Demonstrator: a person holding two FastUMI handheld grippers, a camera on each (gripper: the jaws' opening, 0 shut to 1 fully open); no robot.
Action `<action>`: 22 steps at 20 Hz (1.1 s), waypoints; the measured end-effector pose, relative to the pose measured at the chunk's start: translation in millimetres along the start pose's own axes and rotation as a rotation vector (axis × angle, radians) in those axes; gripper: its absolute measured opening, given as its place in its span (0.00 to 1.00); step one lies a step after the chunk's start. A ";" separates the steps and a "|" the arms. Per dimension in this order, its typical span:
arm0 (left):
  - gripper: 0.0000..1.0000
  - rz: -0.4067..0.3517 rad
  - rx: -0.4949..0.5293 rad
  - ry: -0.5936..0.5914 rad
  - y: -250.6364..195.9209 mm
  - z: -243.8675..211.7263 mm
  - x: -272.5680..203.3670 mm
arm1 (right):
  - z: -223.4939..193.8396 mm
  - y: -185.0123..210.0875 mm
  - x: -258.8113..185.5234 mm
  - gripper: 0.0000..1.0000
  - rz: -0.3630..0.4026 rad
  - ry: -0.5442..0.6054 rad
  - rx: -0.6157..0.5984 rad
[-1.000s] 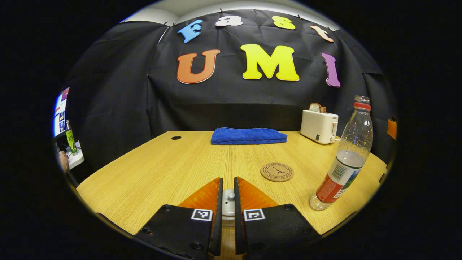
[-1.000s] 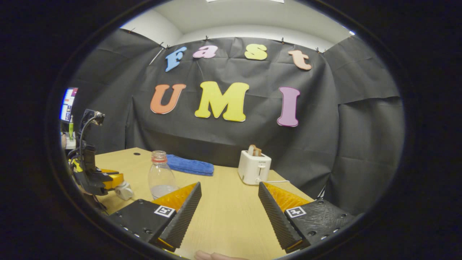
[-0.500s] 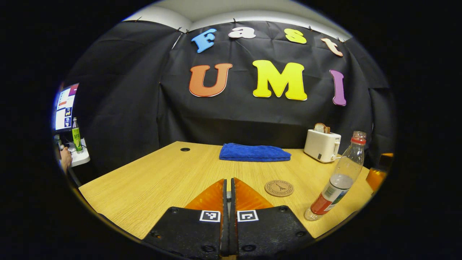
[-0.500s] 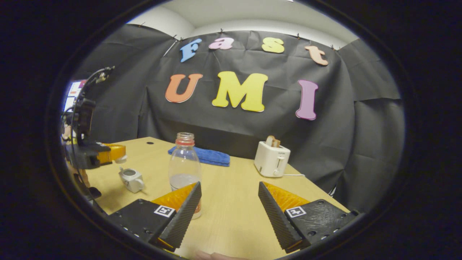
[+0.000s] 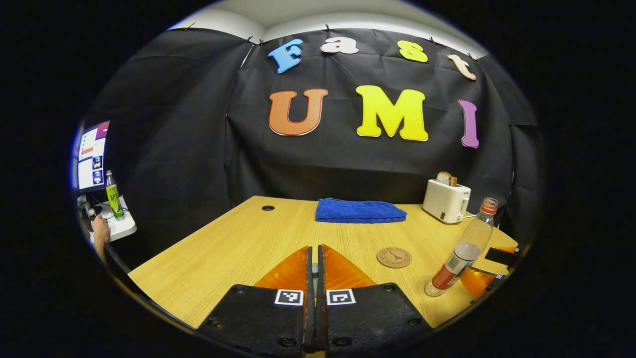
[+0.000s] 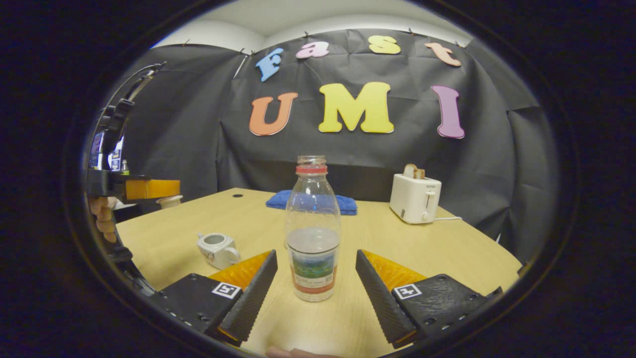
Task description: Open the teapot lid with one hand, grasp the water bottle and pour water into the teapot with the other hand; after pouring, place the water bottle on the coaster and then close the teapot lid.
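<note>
Right claw [image 6: 314, 278] is gaping wide with the water bottle [image 6: 313, 233] standing upright dead ahead between its two fingers, neither touching it yet; the bottle is uncapped, its long axis vertical, its label too blurred to read. Left of the bottle, the left claw [image 6: 158, 189] is pinching the teapot lid [image 6: 169, 201] aloft above the open white teapot [image 6: 217, 249] on the counter [image 6: 447, 248]. The cork coaster [image 5: 394, 257] is lying near the bottle, its ring of writing illegible
</note>
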State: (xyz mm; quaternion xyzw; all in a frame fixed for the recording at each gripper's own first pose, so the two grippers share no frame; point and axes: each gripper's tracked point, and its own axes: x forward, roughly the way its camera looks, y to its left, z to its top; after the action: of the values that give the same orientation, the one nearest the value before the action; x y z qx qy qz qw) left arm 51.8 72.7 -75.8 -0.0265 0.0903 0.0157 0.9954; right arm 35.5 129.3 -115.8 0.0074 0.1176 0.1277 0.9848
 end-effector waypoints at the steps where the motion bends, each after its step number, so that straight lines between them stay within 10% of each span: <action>1: 0.03 -0.001 0.008 -0.009 1.0 3.7 -2.8 | 4.6 1.8 6.6 0.98 -0.001 -0.017 0.007; 7: 0.03 -0.043 0.027 -0.030 -3.4 15.5 -17.3 | 2.6 5.8 40.9 0.96 -0.033 0.003 -0.027; 9: 0.03 -0.046 0.036 -0.029 1.1 16.0 -17.0 | 4.3 2.7 44.1 0.78 -0.052 0.004 -0.031; 14: 0.03 -0.037 -0.006 -0.018 16.8 15.7 -16.5 | 9.1 2.7 40.3 0.73 -0.087 0.028 -0.107; 22: 0.03 -0.018 -0.003 -0.055 38.5 27.2 -24.9 | 24.9 14.8 41.6 0.74 -0.149 0.109 -0.515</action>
State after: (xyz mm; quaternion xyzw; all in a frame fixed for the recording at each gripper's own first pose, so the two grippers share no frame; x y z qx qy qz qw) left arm 30.7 112.0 -46.5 -0.0283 0.0627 0.0077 0.9976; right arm 76.7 154.5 -100.5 -0.2587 0.1343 0.0809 0.9532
